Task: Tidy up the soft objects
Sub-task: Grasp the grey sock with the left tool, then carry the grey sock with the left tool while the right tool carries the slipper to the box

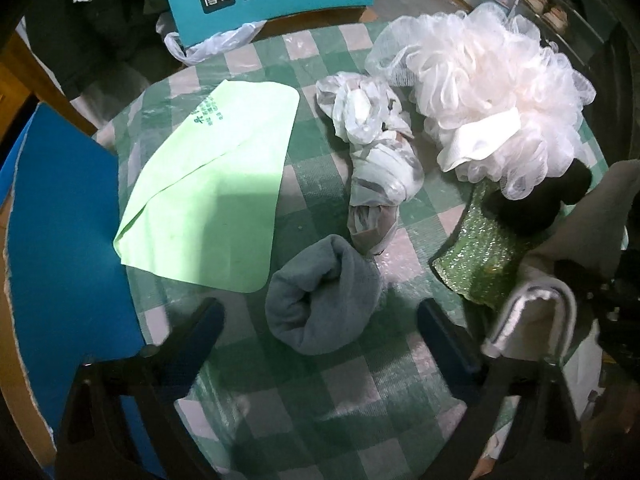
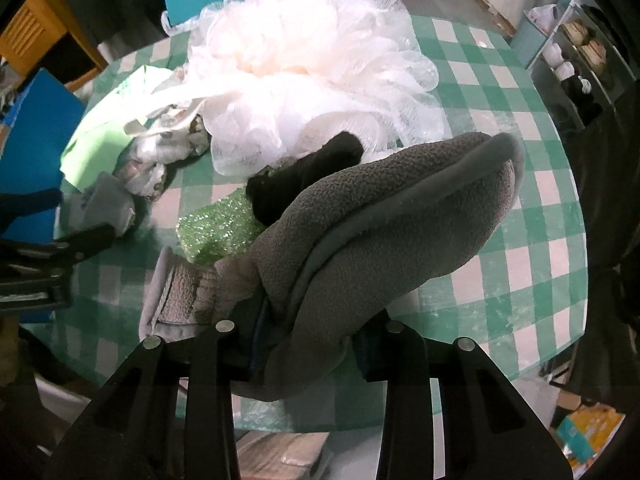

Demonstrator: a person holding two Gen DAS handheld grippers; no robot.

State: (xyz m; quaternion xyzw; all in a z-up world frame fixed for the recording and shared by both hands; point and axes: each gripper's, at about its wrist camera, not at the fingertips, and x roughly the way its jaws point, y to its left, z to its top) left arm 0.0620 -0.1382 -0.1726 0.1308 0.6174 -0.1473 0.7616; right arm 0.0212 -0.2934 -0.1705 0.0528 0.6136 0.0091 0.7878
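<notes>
Grey fleece, thick and pilled with a smooth bound edge, is clamped in the right gripper, which holds this fleece mitt just clear of the checked tablecloth, presumably to carry it off for sorting. Beside the mitt, toward the mesh bath pouf, the left gripper hangs spread wide around a rolled grey sock, not yet pinching it.
</notes>
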